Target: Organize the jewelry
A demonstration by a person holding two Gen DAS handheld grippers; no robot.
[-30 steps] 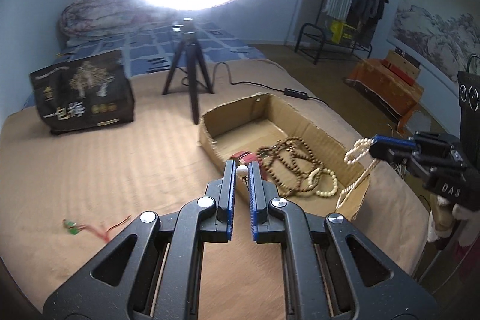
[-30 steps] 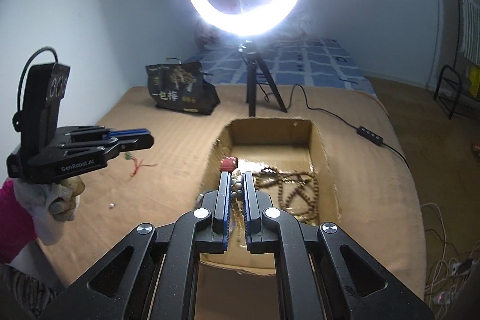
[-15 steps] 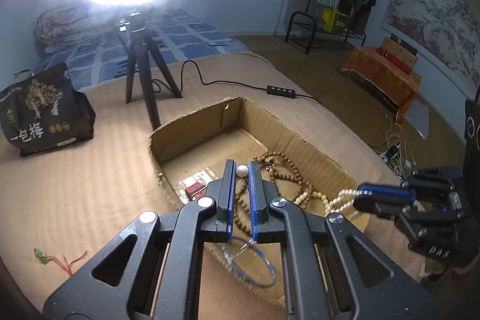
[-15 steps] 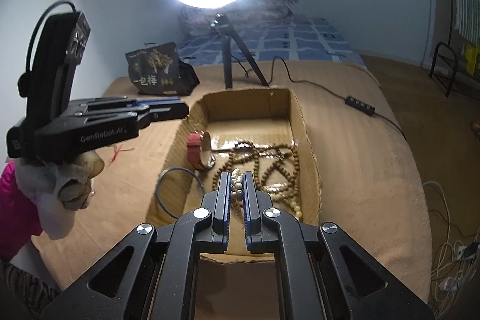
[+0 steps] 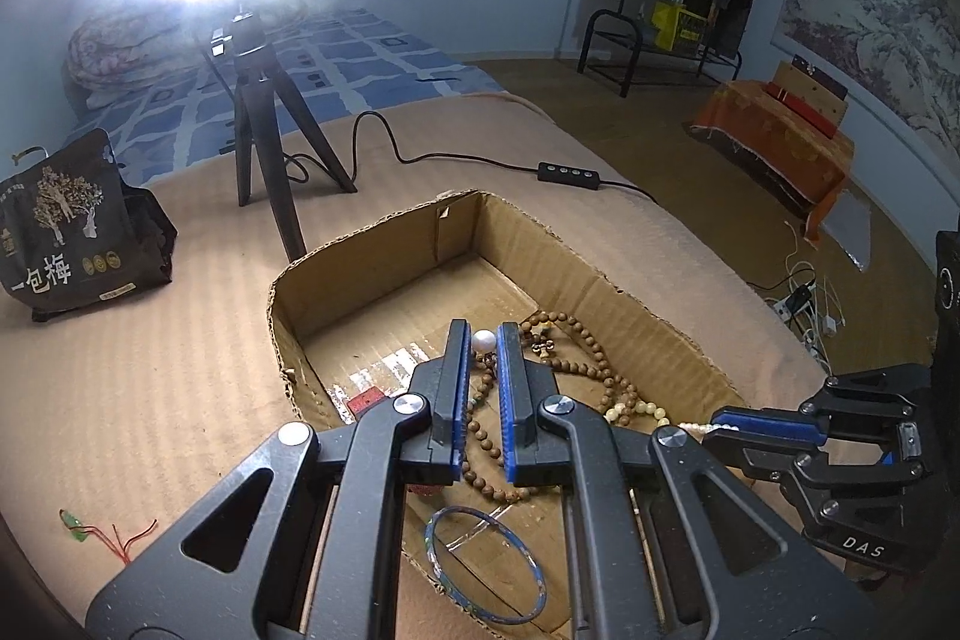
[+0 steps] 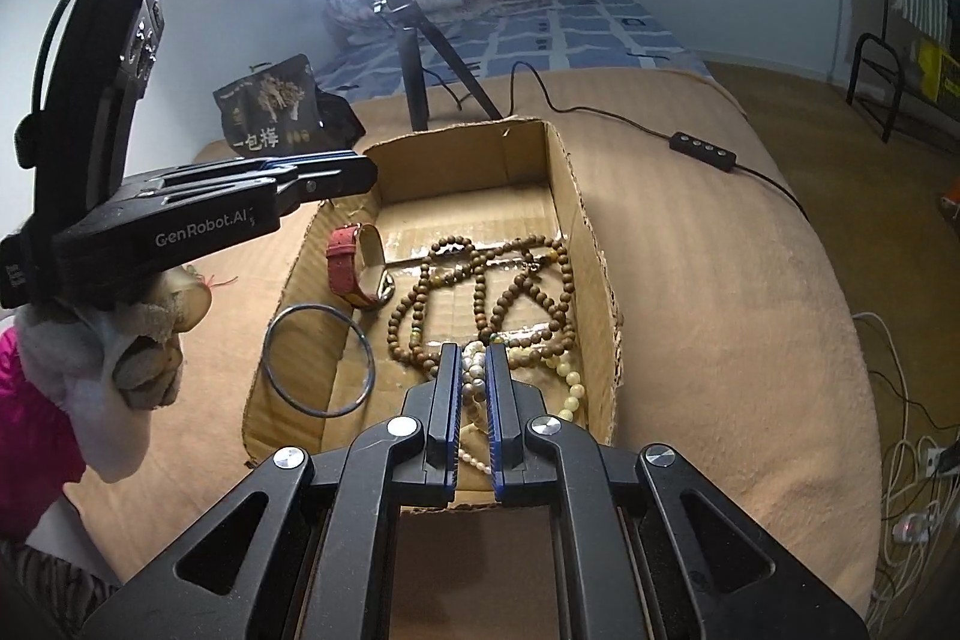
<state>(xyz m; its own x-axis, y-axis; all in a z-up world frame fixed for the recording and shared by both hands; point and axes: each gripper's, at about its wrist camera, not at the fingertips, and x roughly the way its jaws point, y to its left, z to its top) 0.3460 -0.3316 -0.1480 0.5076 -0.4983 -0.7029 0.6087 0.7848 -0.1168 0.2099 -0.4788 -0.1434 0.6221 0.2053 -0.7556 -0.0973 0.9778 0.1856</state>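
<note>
An open cardboard box (image 5: 612, 283) (image 6: 594, 244) lies on a tan bed. It holds brown wooden bead strings (image 6: 480, 280) (image 5: 576, 358), a red-strap watch (image 6: 354, 265) and a thin blue bangle (image 6: 318, 361) (image 5: 486, 574). My left gripper (image 5: 483, 340) is shut on a white pearl (image 5: 483, 340) and hovers over the box. It also shows in the right wrist view (image 6: 360, 172). My right gripper (image 6: 474, 364) is shut on a cream pearl necklace (image 6: 471, 382) that hangs down into the box's near end. It also shows in the left wrist view (image 5: 720, 421).
A ring light on a black tripod (image 5: 264, 153) (image 6: 414, 63) stands behind the box, its cable and switch (image 5: 567, 175) trailing right. A dark snack bag (image 5: 66, 232) sits at left. A red-and-green cord (image 5: 90, 526) lies on the bed.
Both grippers moved forward and down over the box. The pearl necklace in the right gripper went from hanging outside the box's edge to hanging inside it.
</note>
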